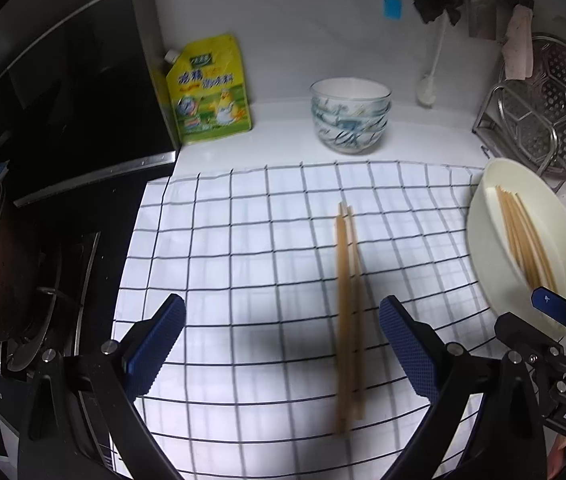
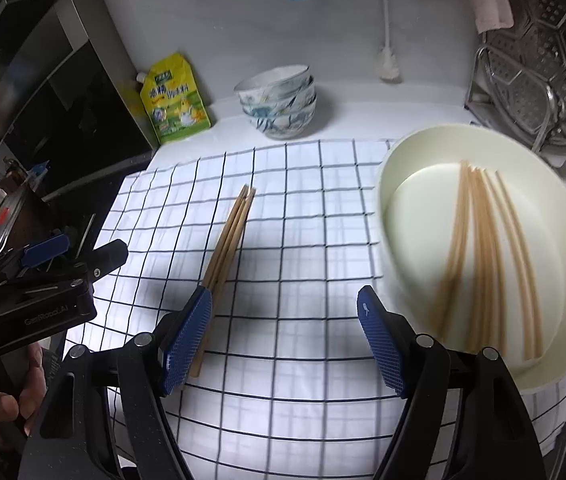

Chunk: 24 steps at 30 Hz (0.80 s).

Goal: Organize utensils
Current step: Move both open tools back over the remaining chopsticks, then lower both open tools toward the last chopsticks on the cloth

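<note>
A: Going left to right, what stands around?
B: Dark stove (image 1: 63,128), yellow pouch (image 1: 211,92), stacked bowls (image 1: 349,114), steamer rack (image 1: 551,120).
A: The chopsticks?
B: A pair (image 1: 347,308) lies on the checked cloth (image 1: 243,240); more sit in the cream basin (image 2: 411,168).
A: Grippers?
B: Left gripper (image 1: 283,344) and right gripper (image 2: 283,340) both gape, empty.

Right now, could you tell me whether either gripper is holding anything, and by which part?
Nothing is held. The left gripper and right gripper both stand open and empty; the chopsticks lie loose on the cloth.
</note>
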Motion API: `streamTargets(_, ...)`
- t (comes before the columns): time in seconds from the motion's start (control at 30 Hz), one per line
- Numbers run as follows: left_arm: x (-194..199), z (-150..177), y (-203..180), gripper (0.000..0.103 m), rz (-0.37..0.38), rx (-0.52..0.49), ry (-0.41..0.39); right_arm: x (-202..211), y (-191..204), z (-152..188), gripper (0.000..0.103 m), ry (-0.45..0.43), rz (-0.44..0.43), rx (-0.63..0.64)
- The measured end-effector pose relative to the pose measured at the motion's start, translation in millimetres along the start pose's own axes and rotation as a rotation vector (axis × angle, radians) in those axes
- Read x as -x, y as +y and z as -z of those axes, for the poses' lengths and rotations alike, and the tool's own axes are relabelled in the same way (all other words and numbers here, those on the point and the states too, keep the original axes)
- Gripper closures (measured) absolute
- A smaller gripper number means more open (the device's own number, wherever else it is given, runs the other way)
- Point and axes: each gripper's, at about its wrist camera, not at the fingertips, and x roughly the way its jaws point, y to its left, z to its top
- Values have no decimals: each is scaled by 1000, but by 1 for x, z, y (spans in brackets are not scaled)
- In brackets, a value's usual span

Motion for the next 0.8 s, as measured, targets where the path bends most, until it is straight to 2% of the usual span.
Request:
streamTargets(0.3, -30, 16, 30, 7, 42, -14, 58, -42, 25, 17, 31, 63, 26, -9)
streamTargets(0.8, -57, 21, 50, 7, 77, -23, 61, -95, 44, 25, 31, 117, 85, -2)
